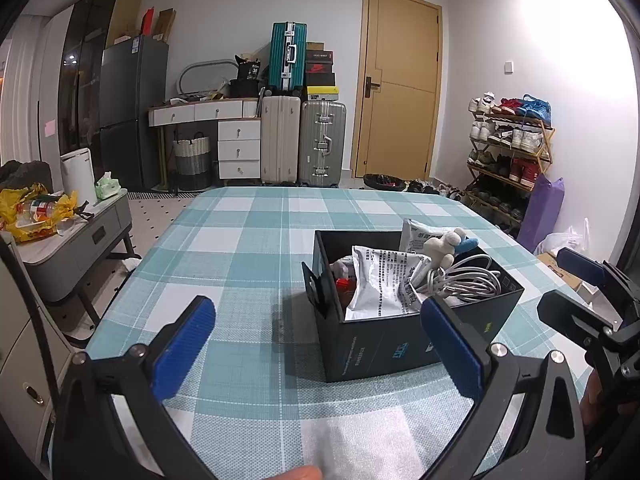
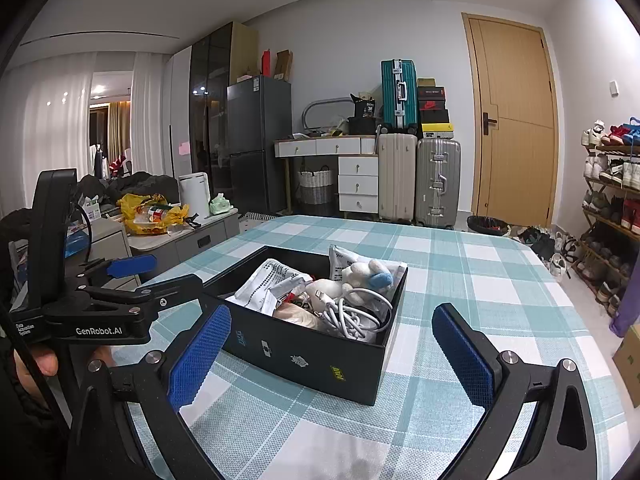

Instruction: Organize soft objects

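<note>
Soft toy (image 2: 362, 274), cream with a blue patch, lying on top of the heap inside a black open box (image 2: 320, 356) on a table under a teal-and-white checked cloth (image 2: 460, 264). Packed around it: crinkled white printed packets (image 2: 266, 286), a coil of white cable (image 2: 354, 314) and something red, mostly buried. Left tongs (image 1: 316, 344) spread wide over the cloth, blue pads empty, one pad just in front of the box's near corner, whether touching cannot be told. Right tongs (image 2: 332, 354) likewise wide open and holding nothing, framing the box's near wall. Seen from the right camera, the left tool off to the left, gripped by a hand (image 2: 44, 362). Behind the table: stacked suitcases (image 2: 436, 182), a white chest of drawers (image 2: 358, 186), a yellow door (image 2: 514, 120) and a rack of shoes (image 2: 612, 184).
</note>
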